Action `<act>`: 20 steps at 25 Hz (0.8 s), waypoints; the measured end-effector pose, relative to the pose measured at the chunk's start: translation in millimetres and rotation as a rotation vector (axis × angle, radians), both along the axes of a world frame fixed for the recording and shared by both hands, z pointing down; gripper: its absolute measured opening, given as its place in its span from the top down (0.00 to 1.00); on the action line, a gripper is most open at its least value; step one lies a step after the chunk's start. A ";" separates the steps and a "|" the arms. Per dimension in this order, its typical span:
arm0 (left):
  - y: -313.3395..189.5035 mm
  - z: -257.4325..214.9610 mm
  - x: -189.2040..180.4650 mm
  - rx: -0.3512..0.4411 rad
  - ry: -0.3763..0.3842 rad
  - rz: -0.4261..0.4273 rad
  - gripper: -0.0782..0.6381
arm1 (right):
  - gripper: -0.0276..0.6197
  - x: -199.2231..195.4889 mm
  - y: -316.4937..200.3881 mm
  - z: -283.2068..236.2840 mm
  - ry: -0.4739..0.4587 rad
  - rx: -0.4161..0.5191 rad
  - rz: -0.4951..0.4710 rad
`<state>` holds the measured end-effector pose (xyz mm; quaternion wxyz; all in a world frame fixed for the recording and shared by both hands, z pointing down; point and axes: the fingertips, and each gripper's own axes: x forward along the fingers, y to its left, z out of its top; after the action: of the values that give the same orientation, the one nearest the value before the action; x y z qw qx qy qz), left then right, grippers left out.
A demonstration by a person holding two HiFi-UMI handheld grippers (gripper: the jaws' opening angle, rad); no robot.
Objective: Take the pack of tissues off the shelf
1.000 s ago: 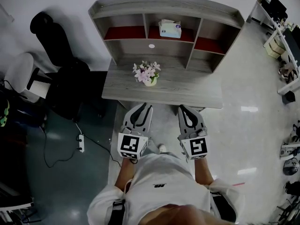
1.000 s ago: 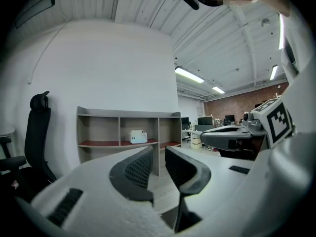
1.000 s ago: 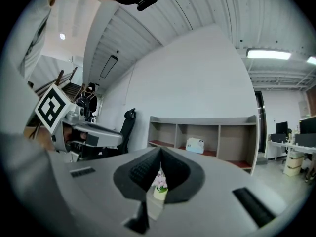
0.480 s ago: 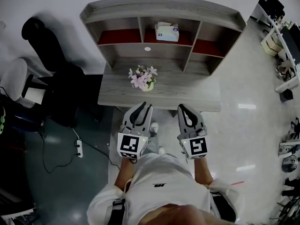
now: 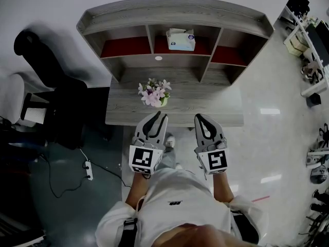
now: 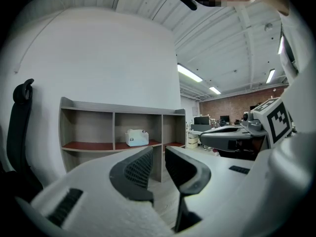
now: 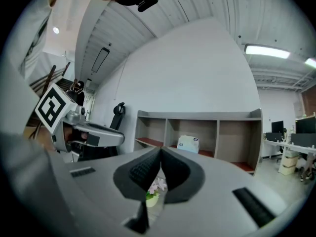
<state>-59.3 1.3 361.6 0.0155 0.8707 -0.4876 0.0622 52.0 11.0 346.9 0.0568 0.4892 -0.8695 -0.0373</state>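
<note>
Well ahead of left gripper [image 5: 159, 116], jaws a little apart, and right gripper [image 5: 200, 118], closed on nothing: pack of tissues [image 5: 180, 39] in middle compartment of shelf [image 5: 175, 7]

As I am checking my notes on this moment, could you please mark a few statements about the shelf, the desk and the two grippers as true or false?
1. The pack of tissues sits in the middle compartment of the shelf. True.
2. The right gripper is shut on the pack of tissues. False: its jaws are together on nothing, and the pack lies on the shelf, untouched.
3. The left gripper has its jaws apart and holds nothing. True.
4. The flowers stand in the shelf's left compartment. False: they stand on the desk, in front of the shelf.
</note>
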 end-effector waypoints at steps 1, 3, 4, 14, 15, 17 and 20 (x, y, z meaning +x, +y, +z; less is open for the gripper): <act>-5.3 0.5 -0.3 0.000 -0.001 0.005 0.76 | 0.92 -0.4 -5.2 -0.2 0.000 0.001 0.005; -16.2 1.8 -1.0 -0.004 0.001 0.014 0.76 | 0.92 -1.3 -15.3 -1.0 -0.003 0.003 0.014; -21.7 2.2 -1.1 -0.006 0.001 0.019 0.76 | 0.92 -1.7 -20.2 -0.9 -0.004 0.002 0.018; -70.5 4.9 -2.2 -0.017 0.001 0.064 0.76 | 0.92 -8.7 -61.9 1.9 0.009 -0.013 0.049; -74.9 5.1 -1.9 -0.018 0.001 0.069 0.76 | 0.92 -8.8 -65.9 1.9 0.011 -0.013 0.053; -83.6 5.4 -1.5 -0.019 0.000 0.079 0.76 | 0.92 -9.4 -73.8 2.0 0.014 -0.013 0.062; -96.9 5.9 -2.0 -0.021 -0.003 0.091 0.76 | 0.92 -11.1 -85.6 2.7 0.015 -0.017 0.074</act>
<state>-61.3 -95.6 367.5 0.0213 0.8917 -0.4468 0.0691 40.9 -74.6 349.5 0.0689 0.5201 -0.8507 -0.0318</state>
